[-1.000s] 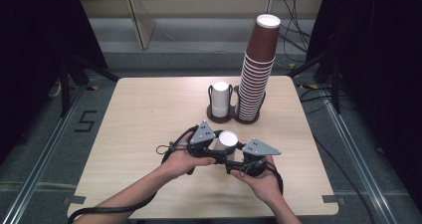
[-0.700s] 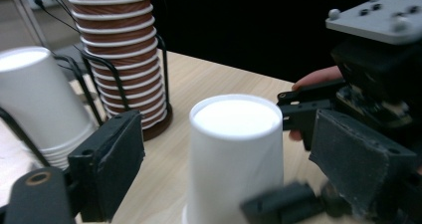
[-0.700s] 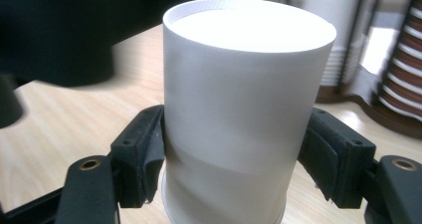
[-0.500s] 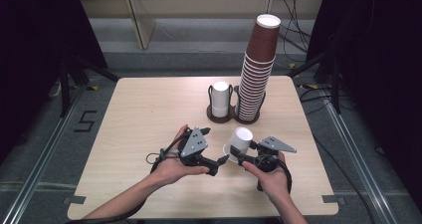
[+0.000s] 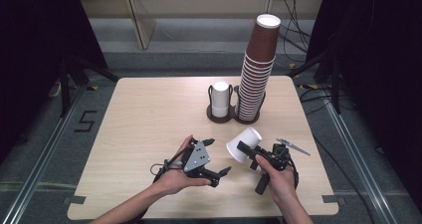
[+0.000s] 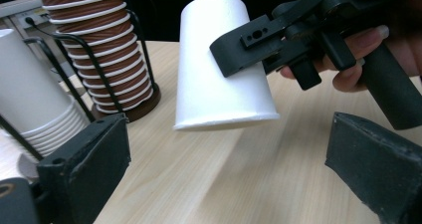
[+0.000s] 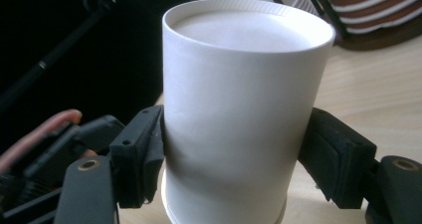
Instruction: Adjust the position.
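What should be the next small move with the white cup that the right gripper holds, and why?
Probably carry the white cup toward the holder at the back of the table. The right gripper has its jaws shut on the cup, which is tilted above the table. The left gripper has just opened its jaws and holds nothing, so the cup rests with the right gripper alone.

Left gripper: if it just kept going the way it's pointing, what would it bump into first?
Probably the white cup that the right gripper holds clamped above the table. The left gripper, jaws open and empty, looks straight at it; the brown cup stack stands farther off to one side. Depth is hard to judge.
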### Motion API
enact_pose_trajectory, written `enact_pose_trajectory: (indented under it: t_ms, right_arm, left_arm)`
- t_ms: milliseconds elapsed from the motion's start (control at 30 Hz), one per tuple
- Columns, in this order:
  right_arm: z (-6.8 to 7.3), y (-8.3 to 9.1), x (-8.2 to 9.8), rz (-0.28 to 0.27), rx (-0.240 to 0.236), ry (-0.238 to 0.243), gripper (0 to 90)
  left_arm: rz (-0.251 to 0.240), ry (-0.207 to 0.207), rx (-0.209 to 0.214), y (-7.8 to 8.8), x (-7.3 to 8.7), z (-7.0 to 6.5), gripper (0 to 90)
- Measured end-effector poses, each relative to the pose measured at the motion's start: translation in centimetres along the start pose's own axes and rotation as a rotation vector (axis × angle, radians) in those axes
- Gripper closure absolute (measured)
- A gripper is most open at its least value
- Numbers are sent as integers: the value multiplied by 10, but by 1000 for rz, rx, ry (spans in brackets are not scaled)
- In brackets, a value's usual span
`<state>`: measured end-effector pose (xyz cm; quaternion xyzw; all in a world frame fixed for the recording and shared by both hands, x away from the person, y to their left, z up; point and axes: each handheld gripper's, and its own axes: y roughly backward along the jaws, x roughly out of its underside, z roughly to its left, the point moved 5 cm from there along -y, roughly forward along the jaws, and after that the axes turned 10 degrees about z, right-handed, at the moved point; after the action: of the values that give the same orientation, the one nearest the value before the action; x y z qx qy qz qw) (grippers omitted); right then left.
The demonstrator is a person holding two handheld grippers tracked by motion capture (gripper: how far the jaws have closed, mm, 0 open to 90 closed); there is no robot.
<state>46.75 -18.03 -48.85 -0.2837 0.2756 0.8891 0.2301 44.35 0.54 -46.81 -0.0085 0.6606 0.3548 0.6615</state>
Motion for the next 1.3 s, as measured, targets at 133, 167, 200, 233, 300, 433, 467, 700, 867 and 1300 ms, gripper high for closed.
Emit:
enact_pose_trajectory:
  t_ms: [133, 167, 200, 233, 300, 433, 467, 700, 867, 1300]
  right_arm:
    - [2, 3, 3, 13, -33, -49, 302]
    - [3, 3, 4, 19, -46, -69, 302]
    - [3, 3, 5, 23, -48, -86, 302]
    - [4, 3, 6, 29, -58, -92, 302]
    - [4, 2, 8, 33, -49, -103, 303]
    - [8, 2, 11, 31, -71, -89, 303]
    - [9, 2, 11, 34, -59, -106, 303]
    - [12, 1, 11, 32, -66, -97, 306]
    - [13, 0, 13, 34, -88, -91, 308]
    - [20, -1, 15, 41, -117, -85, 311]
  left_arm:
    - [-2, 8, 22, -6, -1, -2, 10]
    - [2, 7, 27, -8, -1, -2, 5]
    - [6, 10, 29, -9, -1, -2, 0]
    - [2, 8, 32, -11, -1, -2, 0]
    - [9, 3, 37, -14, 0, -3, 0]
    - [13, 16, 49, -18, -1, -4, 0]
    - [19, 13, 53, -19, -1, -4, 0]
    - [19, 5, 55, -25, -4, -4, 0]
    - [28, 10, 51, -27, -4, -5, 2]
    - [52, 26, 49, -37, 0, -4, 56]
